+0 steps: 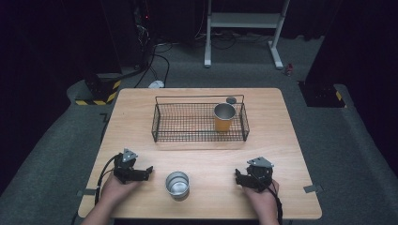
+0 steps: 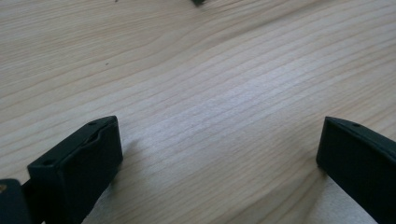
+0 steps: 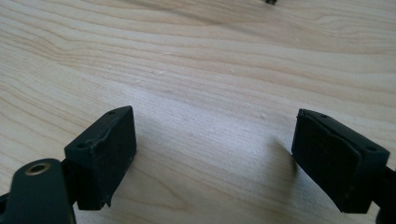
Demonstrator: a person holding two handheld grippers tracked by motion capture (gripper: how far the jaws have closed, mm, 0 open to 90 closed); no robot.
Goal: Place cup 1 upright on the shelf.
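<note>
Dark floor and black hangings surround a pale wooden table [image 1: 281,140], with a white metal frame [image 1: 244,21] standing well beyond its far edge. Near the front edge, about midway across, a silver metal cup [image 1: 177,184] stands upright with its open mouth facing up. The left gripper [image 1: 146,172] rests on the tabletop just to the cup's left, held in the person's left hand [image 1: 115,186], its tips pointing toward the cup but short of it, with a small strip of bare wood between. The right gripper [image 1: 239,178] lies farther off on the cup's other side, in the right hand [image 1: 262,193], also turned inward toward the cup. In the left gripper view the two black jaws stand wide apart with nothing but wood grain between them, and the right gripper view shows the same: jaws spread, bare table between. Toward the back of the table sits a black wire basket [image 1: 162,123], and an orange cup with a metal rim [image 1: 224,117] stands upright inside its right end. A small dark round object [image 1: 231,100] lies on the table just behind the basket.
</note>
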